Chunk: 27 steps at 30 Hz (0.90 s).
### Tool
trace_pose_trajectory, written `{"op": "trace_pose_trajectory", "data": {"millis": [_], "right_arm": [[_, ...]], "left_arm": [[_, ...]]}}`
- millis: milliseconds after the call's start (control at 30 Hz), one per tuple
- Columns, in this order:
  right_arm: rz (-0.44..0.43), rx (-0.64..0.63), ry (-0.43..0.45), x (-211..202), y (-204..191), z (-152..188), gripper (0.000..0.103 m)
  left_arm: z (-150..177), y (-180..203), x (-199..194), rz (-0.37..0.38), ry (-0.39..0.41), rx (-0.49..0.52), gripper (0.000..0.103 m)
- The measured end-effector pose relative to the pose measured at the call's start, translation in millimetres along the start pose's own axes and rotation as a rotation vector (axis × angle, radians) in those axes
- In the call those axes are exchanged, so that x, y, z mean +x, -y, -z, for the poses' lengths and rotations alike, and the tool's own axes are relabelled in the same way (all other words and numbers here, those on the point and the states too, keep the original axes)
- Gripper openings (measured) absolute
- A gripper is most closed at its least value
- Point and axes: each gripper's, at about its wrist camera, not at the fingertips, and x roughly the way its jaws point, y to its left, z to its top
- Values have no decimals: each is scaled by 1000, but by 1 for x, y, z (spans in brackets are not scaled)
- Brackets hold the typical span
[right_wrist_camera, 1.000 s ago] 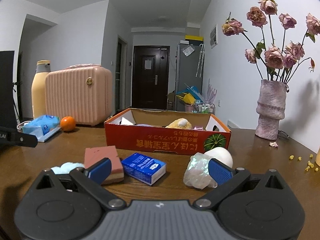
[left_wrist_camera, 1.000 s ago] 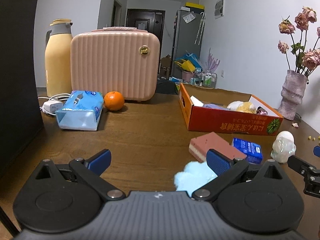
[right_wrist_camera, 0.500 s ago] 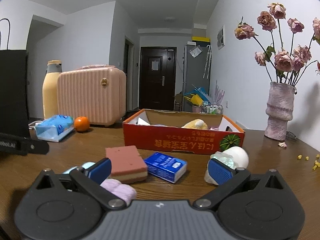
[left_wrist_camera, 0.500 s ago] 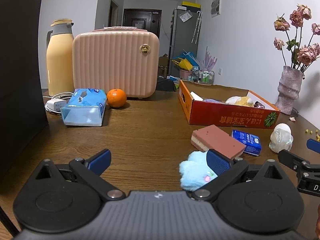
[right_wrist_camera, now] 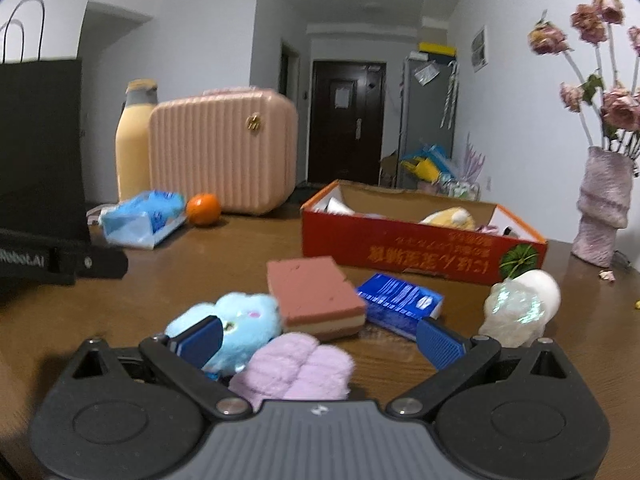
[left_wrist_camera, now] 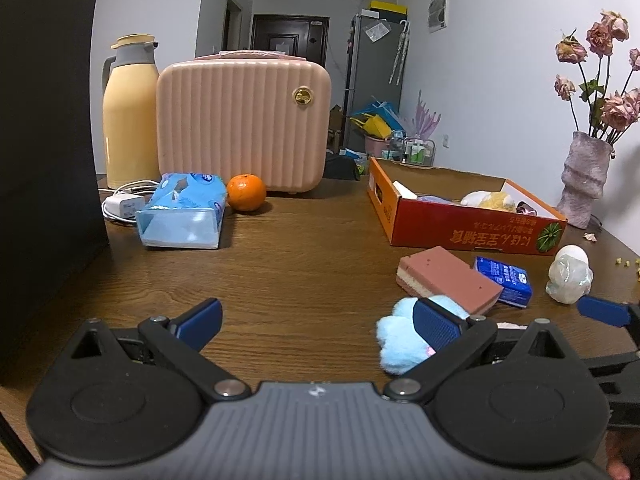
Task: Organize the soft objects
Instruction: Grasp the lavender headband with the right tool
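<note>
Our right claw [right_wrist_camera: 318, 338] hovers low over the table [right_wrist_camera: 160, 280], jaws wide and empty, the lilac plush [right_wrist_camera: 294, 368] between them at 6 o'clock. To do this well we should centre on it, drop lower and close gently — clear of the blue plush [right_wrist_camera: 240, 322] touching it at 10 o'clock. The orange box [right_wrist_camera: 420, 250] waits at 1 o'clock. Our left claw [left_wrist_camera: 316, 326] is level, also wide — empty.

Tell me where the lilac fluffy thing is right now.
In the right wrist view the lilac plush lies low between the open fingers, beside the blue plush.
</note>
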Motion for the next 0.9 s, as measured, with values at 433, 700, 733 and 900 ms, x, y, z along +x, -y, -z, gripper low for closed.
{"op": "trace_pose_trajectory", "data": {"millis": [433, 700, 733, 900], "right_arm": [[-19, -12, -185, 37, -4, 8, 99], [-85, 5, -242, 48, 9, 10, 91], [-94, 9, -252, 50, 11, 10, 90], [-92, 16, -246, 52, 22, 9, 79]], "left_arm": [[2, 1, 1, 8, -23, 13, 103], [6, 7, 7, 19, -54, 35, 103], [6, 7, 7, 19, -57, 37, 103], [8, 7, 11, 13, -72, 39, 103]]}}
